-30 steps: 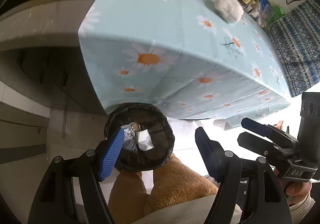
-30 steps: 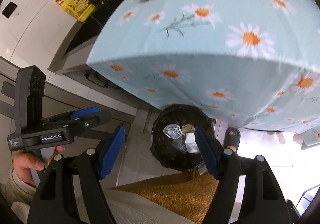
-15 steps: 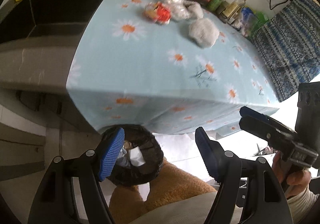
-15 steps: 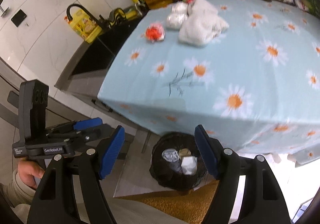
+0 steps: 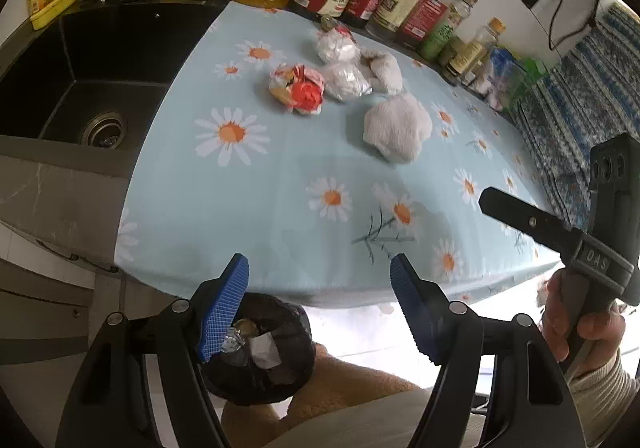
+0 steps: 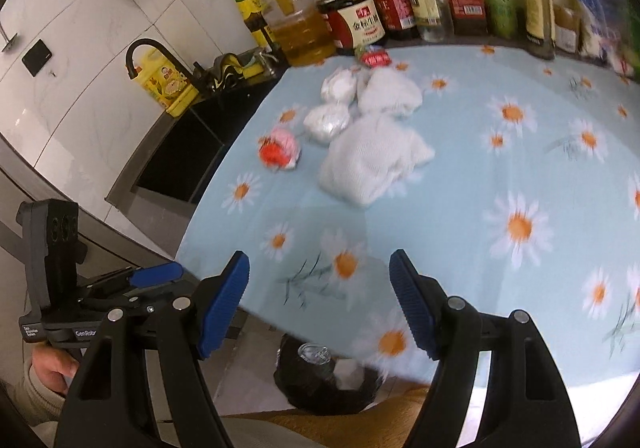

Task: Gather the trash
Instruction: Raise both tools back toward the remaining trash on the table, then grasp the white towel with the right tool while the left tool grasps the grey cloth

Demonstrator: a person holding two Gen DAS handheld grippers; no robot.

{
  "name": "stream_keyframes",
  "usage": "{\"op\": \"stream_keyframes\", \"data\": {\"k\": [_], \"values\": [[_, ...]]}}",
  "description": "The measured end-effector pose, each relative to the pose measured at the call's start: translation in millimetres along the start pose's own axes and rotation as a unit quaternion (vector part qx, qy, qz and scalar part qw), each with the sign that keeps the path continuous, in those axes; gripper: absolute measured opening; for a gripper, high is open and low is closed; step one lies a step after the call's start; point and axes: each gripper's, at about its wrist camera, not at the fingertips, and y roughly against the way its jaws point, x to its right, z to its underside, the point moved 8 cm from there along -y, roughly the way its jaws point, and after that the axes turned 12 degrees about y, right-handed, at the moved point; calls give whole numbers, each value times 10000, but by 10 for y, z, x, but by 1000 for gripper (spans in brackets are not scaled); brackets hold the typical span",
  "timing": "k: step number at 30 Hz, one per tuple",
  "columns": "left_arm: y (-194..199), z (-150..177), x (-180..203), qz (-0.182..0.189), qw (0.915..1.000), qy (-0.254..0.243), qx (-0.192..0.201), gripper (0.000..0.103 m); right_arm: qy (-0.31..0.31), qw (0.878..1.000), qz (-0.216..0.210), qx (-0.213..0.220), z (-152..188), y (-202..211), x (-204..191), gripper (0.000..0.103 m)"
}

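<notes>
I judge the job partly done: the black-lined bin (image 5: 260, 352) on the floor under the desk's near edge, at about 7 o'clock from my left gripper (image 5: 318, 312), already holds a crushed clear plastic bottle (image 5: 234, 340) and a scrap of white paper (image 5: 266, 348), while five pieces lie uncollected on the daisy-print desk (image 5: 280, 184). From the left wrist view, left to right: a crinkled red and yellow wrapper ball (image 5: 298, 88) at 12 o'clock, two glossy white crumpled plastic balls (image 5: 344, 78) just beside it, a soft wadded tissue (image 5: 384, 68) behind, and a larger ribbed white cloth-like wad (image 5: 398, 126) at 1 o'clock, nearest me. My left gripper is released with nothing between its blue ridged pads; my right gripper (image 6: 320, 310) is likewise spread and empty, hanging over the desk's near edge.
</notes>
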Motion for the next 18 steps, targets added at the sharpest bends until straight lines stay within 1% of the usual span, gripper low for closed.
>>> {"op": "stream_keyframes", "data": {"k": [4,10,14,18], "values": [[-65,-92,71,-62,9999,129,86,71,158,9998,-52,-59,-201,-70,144,74],[-143,-206,192,-179,9991,312,217,71,420,9988,-185,-145,-449,-204,334,75],[-244,-237,278,-352,9985,388,126,71,620,9976,-266,-181,-630,-297,453,75],[-316,-254,360,-375,9978,535,91,71,744,9962,-355,-265,-776,-407,541,75]]}}
